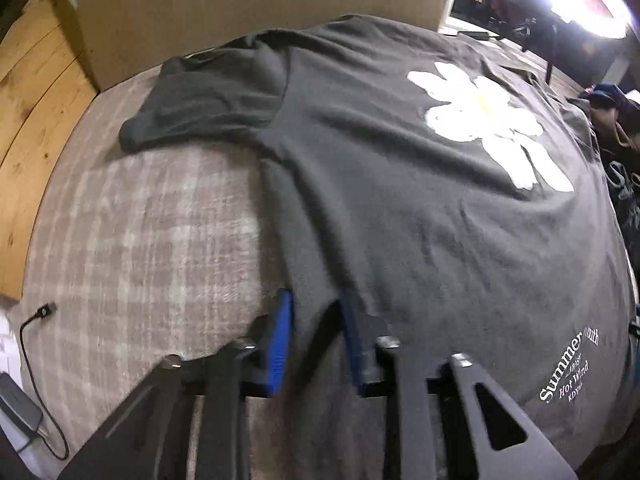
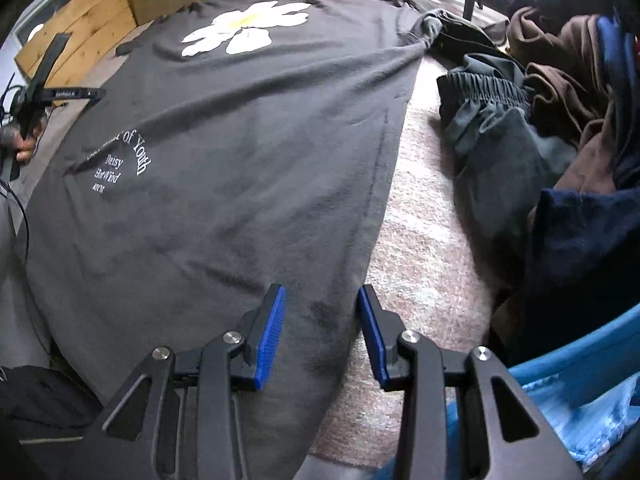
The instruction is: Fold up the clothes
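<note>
The left gripper (image 1: 316, 312) reaches low and forward, its jaws apart around the side edge of the dark T-shirt (image 1: 400, 200); the right gripper (image 2: 322, 300) also stands open over the opposite edge; the shirt lies flat on the checked cloth (image 1: 140, 220); beyond it, a cardboard box (image 1: 240, 8).

Both wrist cameras sit low and close over the shirt (image 1: 400, 208), facing its far collar end: the left from the near-left hem corner, the right from the near-right. The 2 views share the daisy print (image 2: 248, 28).
</note>
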{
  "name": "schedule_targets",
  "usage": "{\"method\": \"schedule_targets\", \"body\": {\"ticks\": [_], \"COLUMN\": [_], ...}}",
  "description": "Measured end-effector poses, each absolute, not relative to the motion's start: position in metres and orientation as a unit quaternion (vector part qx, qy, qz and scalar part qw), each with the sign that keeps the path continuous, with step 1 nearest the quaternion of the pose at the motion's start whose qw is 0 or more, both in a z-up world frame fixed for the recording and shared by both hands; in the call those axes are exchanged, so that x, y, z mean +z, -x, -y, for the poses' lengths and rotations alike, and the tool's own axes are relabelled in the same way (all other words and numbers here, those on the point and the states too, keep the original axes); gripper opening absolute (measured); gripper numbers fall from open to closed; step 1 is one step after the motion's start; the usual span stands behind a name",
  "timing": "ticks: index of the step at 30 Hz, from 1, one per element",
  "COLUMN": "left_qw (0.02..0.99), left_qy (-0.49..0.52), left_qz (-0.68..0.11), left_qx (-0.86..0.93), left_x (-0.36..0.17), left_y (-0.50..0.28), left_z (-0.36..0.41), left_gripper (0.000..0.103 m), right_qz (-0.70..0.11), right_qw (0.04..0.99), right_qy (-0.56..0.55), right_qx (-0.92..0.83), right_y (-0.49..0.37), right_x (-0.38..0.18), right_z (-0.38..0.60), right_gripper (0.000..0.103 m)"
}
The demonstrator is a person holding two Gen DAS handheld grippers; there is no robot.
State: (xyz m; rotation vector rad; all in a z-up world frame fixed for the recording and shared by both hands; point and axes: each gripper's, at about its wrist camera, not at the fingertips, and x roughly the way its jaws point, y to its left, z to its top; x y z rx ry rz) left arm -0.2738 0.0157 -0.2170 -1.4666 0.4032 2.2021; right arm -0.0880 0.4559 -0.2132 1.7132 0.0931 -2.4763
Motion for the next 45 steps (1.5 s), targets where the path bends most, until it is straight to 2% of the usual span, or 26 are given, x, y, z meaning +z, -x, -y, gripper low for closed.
{"method": "schedule_targets", "body": {"ticks": [2,3,7,12,14,16,18,21,24,28,36,37,38,39,40,41,45], "left_qw": [0.225,0.221,0.192,0.182,0.19,0.195,0.198,0.203,0.208,0.212,0.207,0.212,0.216,0.218,0.218,0.215,0.199], "left_qy": [0.524,0.52,0.515,0.521,0.523,0.536,0.553,0.577,0.6,0.628,0.627,0.624,0.62,0.616,0.614,0.615,0.621], "left_qz": [-0.161,-0.159,-0.162,-0.159,-0.138,-0.124,-0.114,-0.099,-0.084,-0.064,-0.059,-0.059,-0.062,-0.067,-0.071,-0.071,-0.06], "left_qx": [0.805,0.809,0.819,0.818,0.819,0.812,0.801,0.785,0.768,0.746,0.748,0.75,0.752,0.754,0.755,0.755,0.756], "left_x": [-0.215,-0.213,-0.215,-0.214,-0.201,-0.197,-0.197,-0.198,-0.198,-0.2,-0.219,-0.219,-0.219,-0.219,-0.219,-0.218,-0.215], "left_y": [0.273,0.274,0.277,0.277,0.273,0.249,0.221,0.179,0.137,0.085,0.069,0.068,0.067,0.067,0.067,0.067,0.065], "left_z": [-0.017,-0.015,-0.009,-0.001,0.015,0.033,0.05,0.074,0.098,0.127,0.124,0.122,0.119,0.116,0.115,0.115,0.123], "left_gripper": [0.003,0.003,0.001,0.01,0.015,0.022,0.023,0.031,0.032,0.032,0.032,0.032,0.031,0.025,0.007,0.003,0.005], "right_qz": [-0.042,-0.048,-0.083,-0.085,-0.063,-0.015,0.033,0.071,0.096,0.103,0.053,0.049,0.041,0.032,0.024,0.014,0.005], "right_qw": [0.072,0.075,0.078,0.07,0.059,0.066,0.073,0.063,0.054,0.045,0.059,0.063,0.067,0.071,0.074,0.076,0.068], "right_qy": [-0.563,-0.562,-0.565,-0.586,-0.578,-0.567,-0.556,-0.57,-0.588,-0.598,-0.594,-0.593,-0.592,-0.592,-0.592,-0.593,-0.606], "right_qx": [-0.822,-0.823,-0.817,-0.802,-0.812,-0.821,-0.827,-0.816,-0.801,-0.794,-0.801,-0.801,-0.802,-0.802,-0.802,-0.801,-0.792], "right_y": [0.087,0.086,0.079,0.085,0.079,0.062,0.043,0.008,-0.021,-0.038,-0.043,-0.042,-0.041,-0.04,-0.038,-0.038,-0.041], "right_x": [-0.213,-0.213,-0.214,-0.211,-0.2,-0.187,-0.175,-0.178,-0.197,-0.212,-0.216,-0.216,-0.217,-0.218,-0.219,-0.218,-0.219], "right_z": [-0.454,-0.452,-0.451,-0.455,-0.462,-0.474,-0.487,-0.494,-0.486,-0.481,-0.458,-0.456,-0.451,-0.447,-0.443,-0.441,-0.446], "right_gripper": [0.009,0.004,0.004,0.007,0.021,0.028,0.029,0.029,0.029,0.029,0.029,0.029,0.022,0.017,0.009,0.007,0.006]}}
